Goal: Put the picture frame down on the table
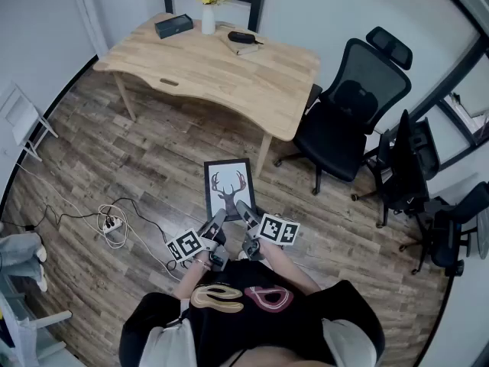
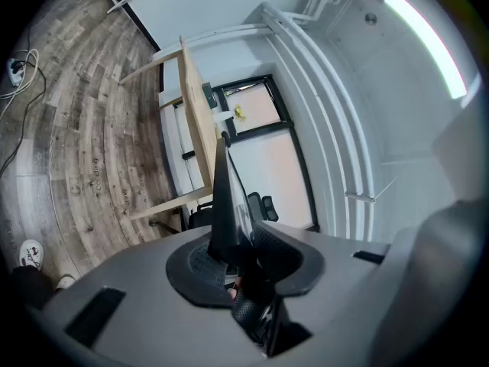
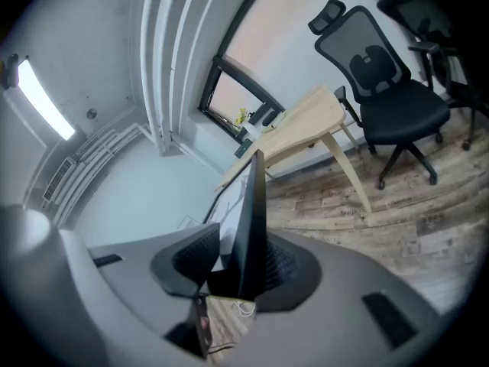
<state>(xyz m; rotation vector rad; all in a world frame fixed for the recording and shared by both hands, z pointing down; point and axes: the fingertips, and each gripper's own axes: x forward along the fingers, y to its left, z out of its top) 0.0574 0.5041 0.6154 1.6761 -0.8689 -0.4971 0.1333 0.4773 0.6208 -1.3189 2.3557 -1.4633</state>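
Aloft, picture frame (image 1: 229,188) in left gripper (image 1: 220,219) and right gripper (image 1: 242,207), off table (image 1: 229,79).

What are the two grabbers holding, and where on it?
The picture frame, deer picture facing up. The left gripper and right gripper each clamp its near bottom edge.

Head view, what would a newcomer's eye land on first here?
The picture frame with its antlered deer print stands out first, gripped at its near edge by the left claw and the right claw above the wood floor. Beyond it stands a pale wooden table with a white vase of yellow flowers at its far edge. Black office chairs sit to the right.
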